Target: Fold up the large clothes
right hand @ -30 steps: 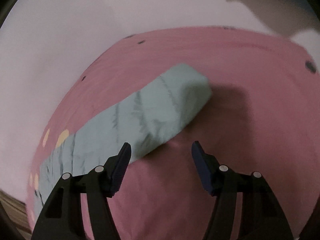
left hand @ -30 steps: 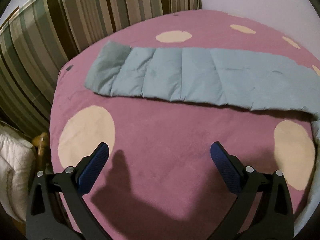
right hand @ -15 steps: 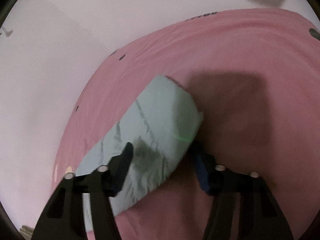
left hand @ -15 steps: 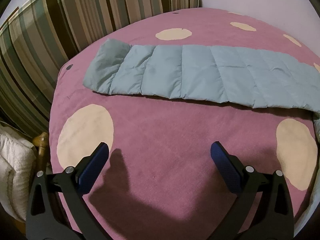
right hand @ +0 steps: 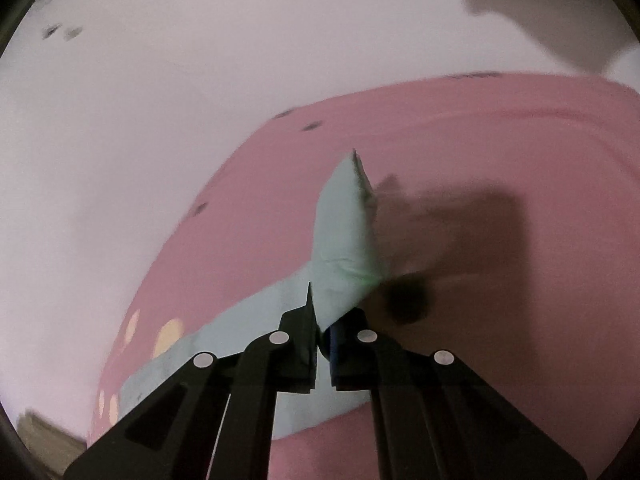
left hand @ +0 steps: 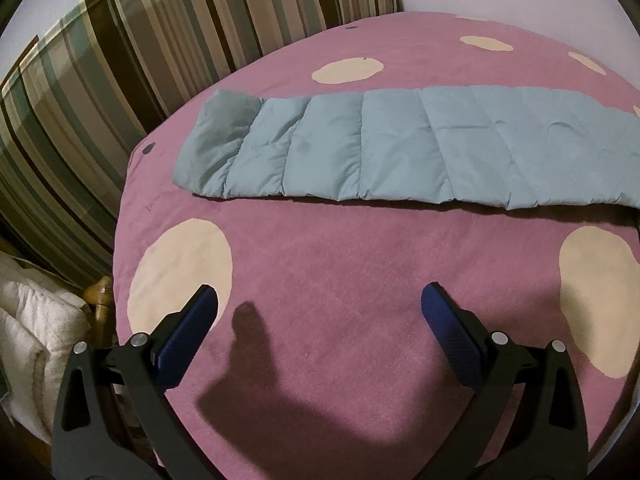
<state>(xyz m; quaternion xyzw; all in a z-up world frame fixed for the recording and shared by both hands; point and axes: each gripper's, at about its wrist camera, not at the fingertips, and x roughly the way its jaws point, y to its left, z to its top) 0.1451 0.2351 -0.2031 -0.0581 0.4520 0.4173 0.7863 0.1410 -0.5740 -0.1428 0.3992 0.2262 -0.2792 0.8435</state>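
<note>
One end of the blue quilted garment (right hand: 348,236) is now pinched in the right hand-held gripper (right hand: 322,340). A second ago those jaws stood wide beside that end; now they are tight on the cloth and the end sticks up off the bed (right hand: 520,140). The rest of the garment lies long and flat across the pink spotted cover. The left hand-held gripper (left hand: 320,320) has not moved; it hangs wide and empty, well short of the garment. I think the end will be carried over next to make the fold.
</note>
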